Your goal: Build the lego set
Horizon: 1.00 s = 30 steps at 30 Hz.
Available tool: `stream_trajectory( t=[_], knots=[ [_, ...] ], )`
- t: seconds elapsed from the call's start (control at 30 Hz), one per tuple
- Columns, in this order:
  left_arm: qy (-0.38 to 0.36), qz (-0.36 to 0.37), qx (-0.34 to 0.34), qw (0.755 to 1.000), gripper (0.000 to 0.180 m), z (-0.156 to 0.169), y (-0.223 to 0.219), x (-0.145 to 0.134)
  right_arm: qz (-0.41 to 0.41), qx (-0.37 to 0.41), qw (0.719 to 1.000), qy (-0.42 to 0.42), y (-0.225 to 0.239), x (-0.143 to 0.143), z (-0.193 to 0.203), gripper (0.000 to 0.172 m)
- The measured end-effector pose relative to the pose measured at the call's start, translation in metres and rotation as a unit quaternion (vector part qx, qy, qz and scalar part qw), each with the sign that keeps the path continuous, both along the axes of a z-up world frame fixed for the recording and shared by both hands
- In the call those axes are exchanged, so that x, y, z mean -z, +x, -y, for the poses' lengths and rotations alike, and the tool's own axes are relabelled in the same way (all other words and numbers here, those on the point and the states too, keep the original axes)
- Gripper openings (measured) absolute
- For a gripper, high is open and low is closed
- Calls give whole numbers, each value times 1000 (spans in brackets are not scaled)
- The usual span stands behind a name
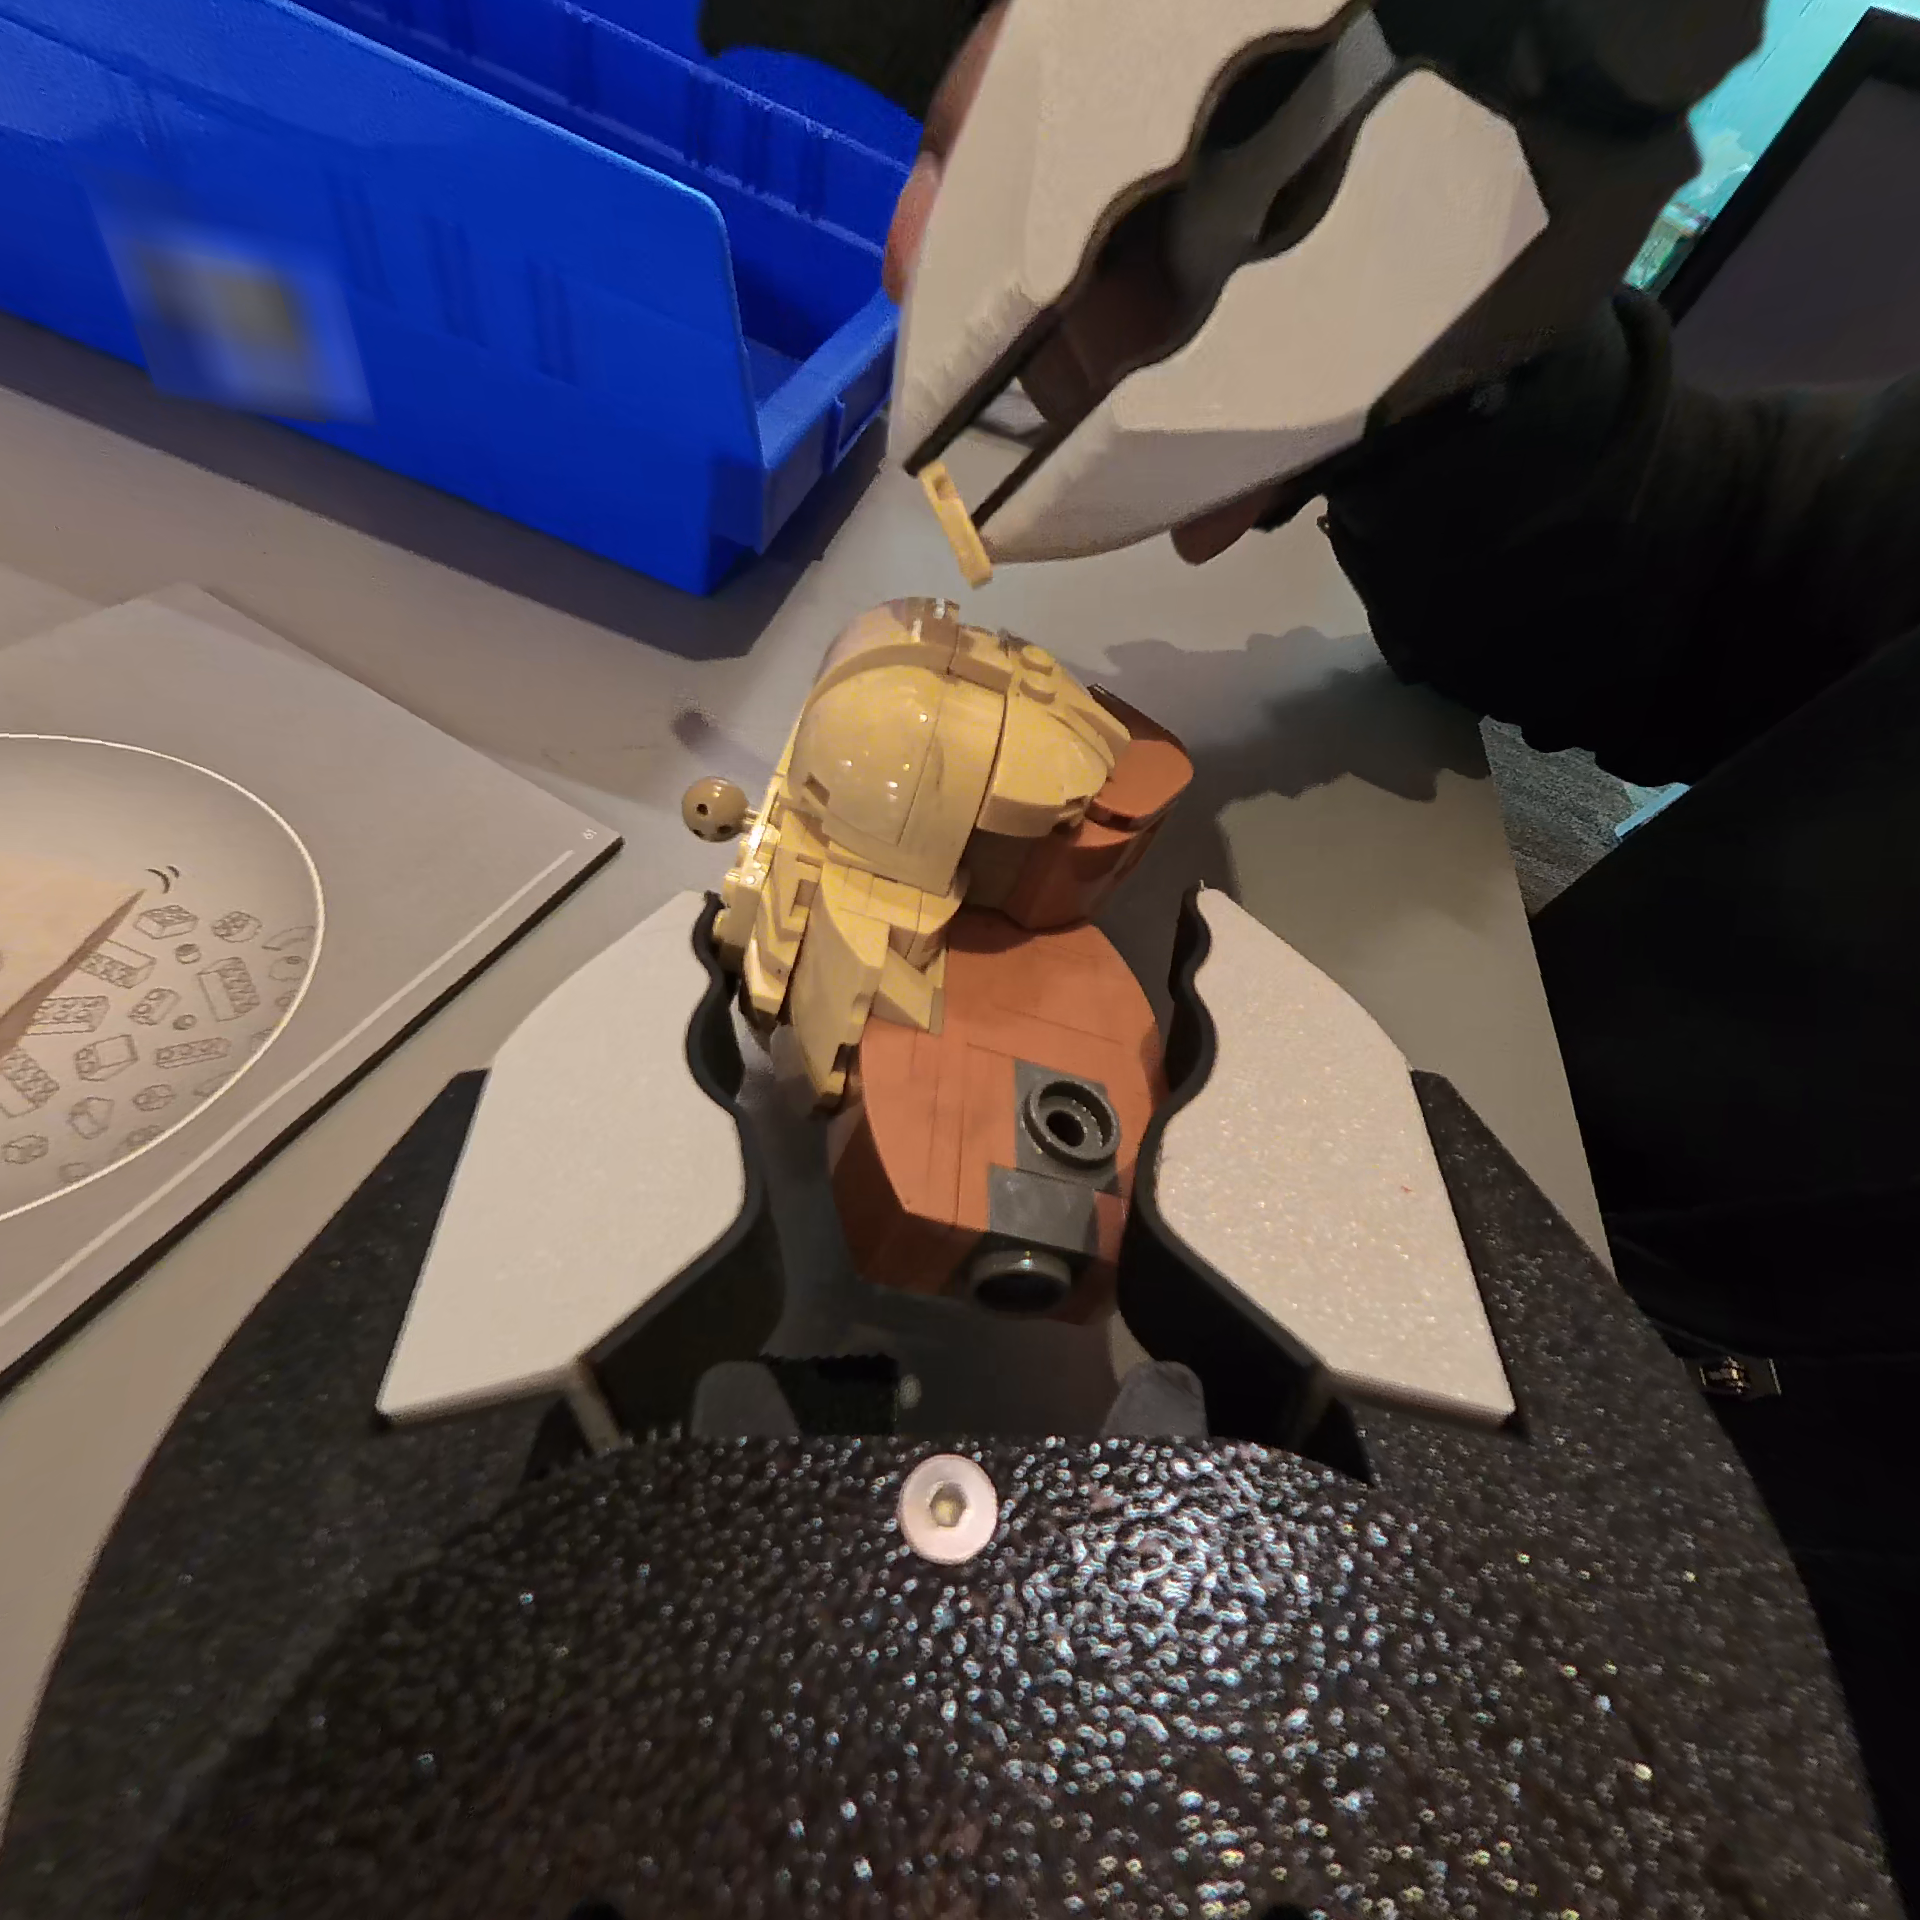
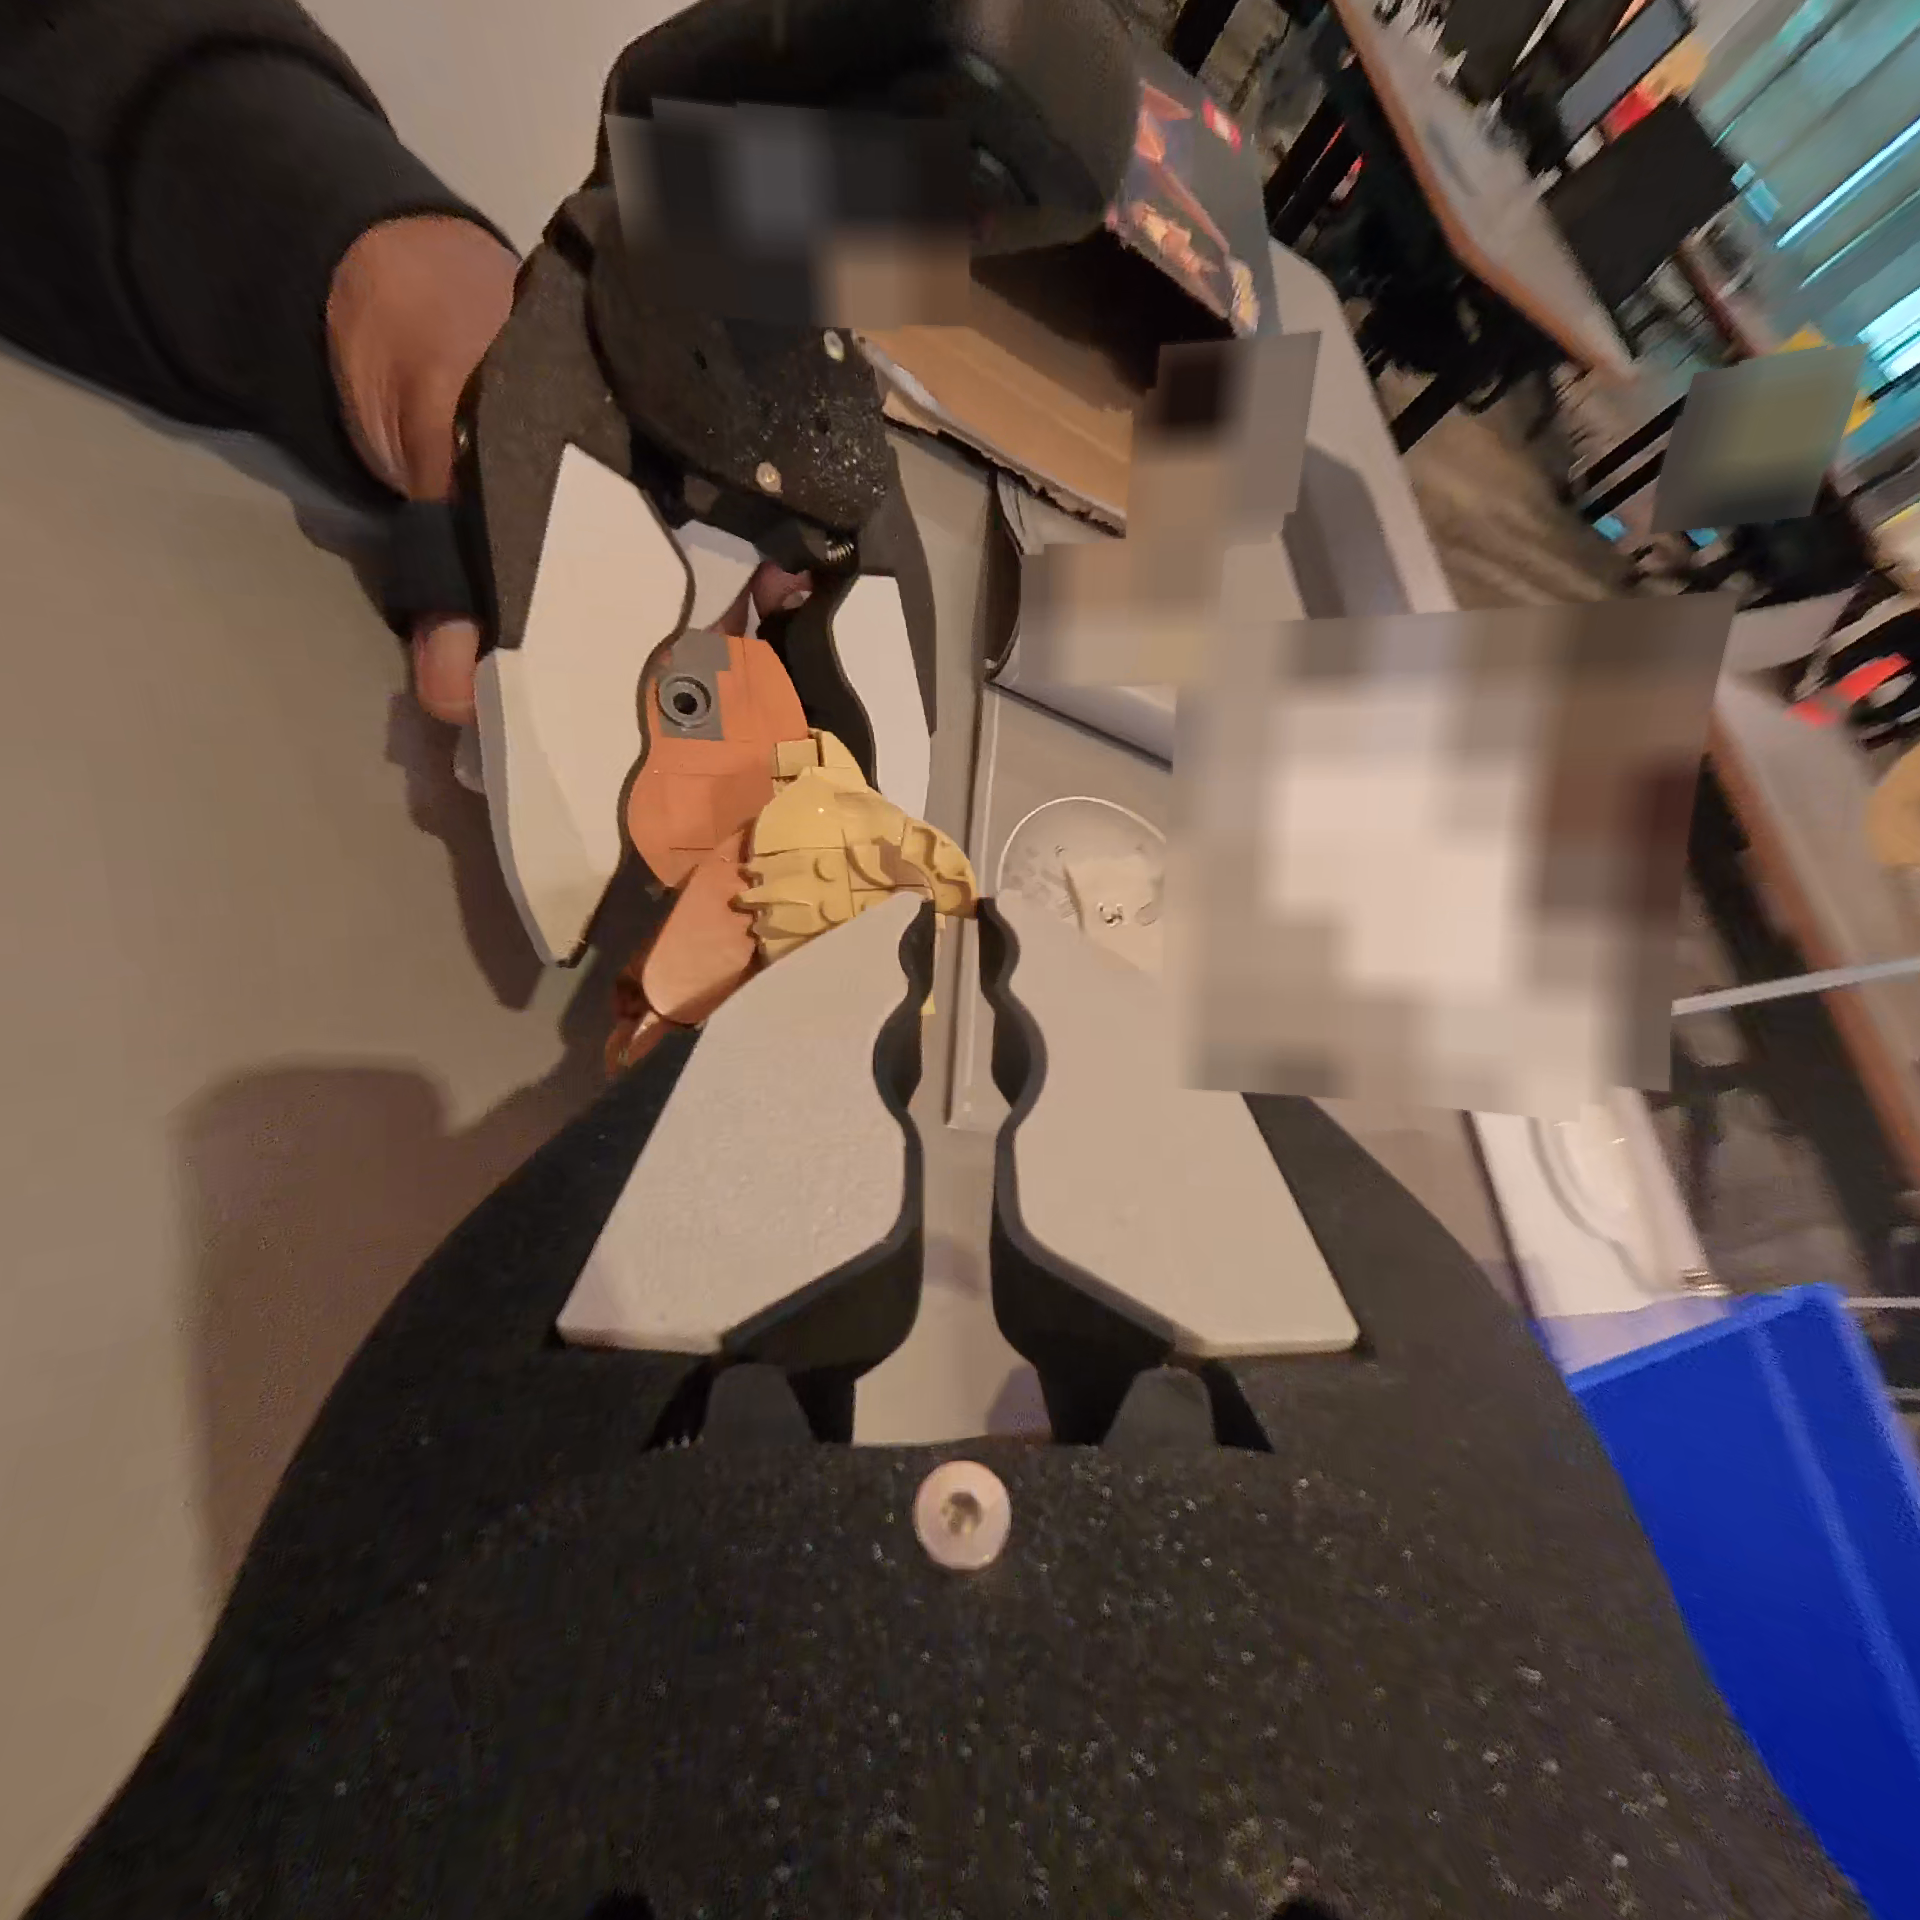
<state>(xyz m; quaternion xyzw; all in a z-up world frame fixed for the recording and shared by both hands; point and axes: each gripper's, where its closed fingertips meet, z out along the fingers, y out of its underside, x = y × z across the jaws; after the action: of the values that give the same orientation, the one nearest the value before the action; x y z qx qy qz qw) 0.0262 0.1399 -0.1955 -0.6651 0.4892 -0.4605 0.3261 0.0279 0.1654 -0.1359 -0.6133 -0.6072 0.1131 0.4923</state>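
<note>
Two claws, one brick-built model, one loose tan piece, one blue bin, one printed booklet. The left claw (image 1: 951,966) is spread wide around the tan-and-brown brick model (image 1: 935,914), which lies on the grey bench (image 1: 1351,862); its left pad touches the model's tan side, while contact on the brown side cannot be told. The right claw (image 1: 961,499) comes down from above the model, tilted tips-downward, its fingers nearly closed and pinching a small tan plate piece (image 1: 958,525) that hangs just above the model's domed top. The blue bin (image 1: 468,291) stands behind and left of the model. The booklet (image 1: 208,935) lies flat to the model's left. A dark-sleeved hand (image 2: 416,374) grips the left claw's handle.
</note>
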Motion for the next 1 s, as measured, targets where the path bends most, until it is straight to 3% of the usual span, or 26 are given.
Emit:
stream_trajectory(
  t=[0.27,0.47,1.0],
  knots=[
    [0,0,-1,1000,80,0,0,0,63,12,982,181,0,-6,-4,7],
    [0,0,0,1000,80,0,0,0,104,16,965,241,1,-3,-7,8],
    [0,1,-3,1000,80,-1,0,0,188,-11,871,454,-2,-3,7,7]
  ],
)
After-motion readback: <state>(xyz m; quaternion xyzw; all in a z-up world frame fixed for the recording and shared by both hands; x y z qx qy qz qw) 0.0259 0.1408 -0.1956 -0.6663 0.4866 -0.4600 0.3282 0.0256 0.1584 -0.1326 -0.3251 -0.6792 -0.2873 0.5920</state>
